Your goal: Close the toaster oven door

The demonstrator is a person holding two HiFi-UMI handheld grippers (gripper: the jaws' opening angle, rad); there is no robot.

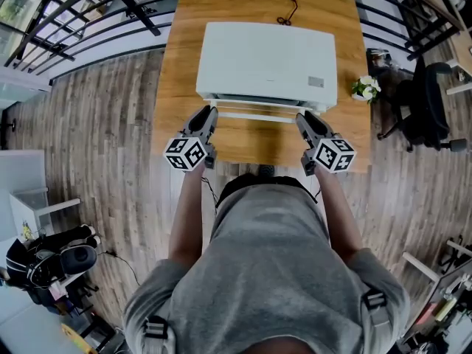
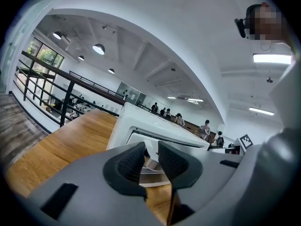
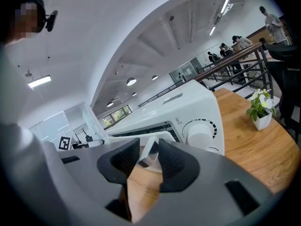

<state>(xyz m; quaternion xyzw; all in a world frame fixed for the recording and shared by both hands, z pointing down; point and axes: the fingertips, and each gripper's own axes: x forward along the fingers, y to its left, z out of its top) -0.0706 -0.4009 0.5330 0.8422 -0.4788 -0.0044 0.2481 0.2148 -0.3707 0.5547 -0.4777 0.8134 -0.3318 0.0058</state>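
A white toaster oven [image 1: 265, 61] stands on the wooden table [image 1: 243, 147], its door partly raised toward the front. The door handle [image 1: 258, 113] is a white bar on silver posts. My left gripper [image 1: 212, 118] is at the bar's left end and my right gripper [image 1: 301, 121] at its right end. In the left gripper view the left gripper [image 2: 150, 157] has its dark pads closed on the handle end, with the oven [image 2: 155, 126] right behind. In the right gripper view the right gripper [image 3: 148, 157] holds the other end below the oven's dial [image 3: 200, 132].
A small potted plant [image 1: 365, 88] sits at the table's right edge, also in the right gripper view [image 3: 260, 108]. A black cable [image 1: 287, 9] lies behind the oven. An office chair [image 1: 428, 109] stands to the right and a black railing [image 1: 88, 21] runs at far left.
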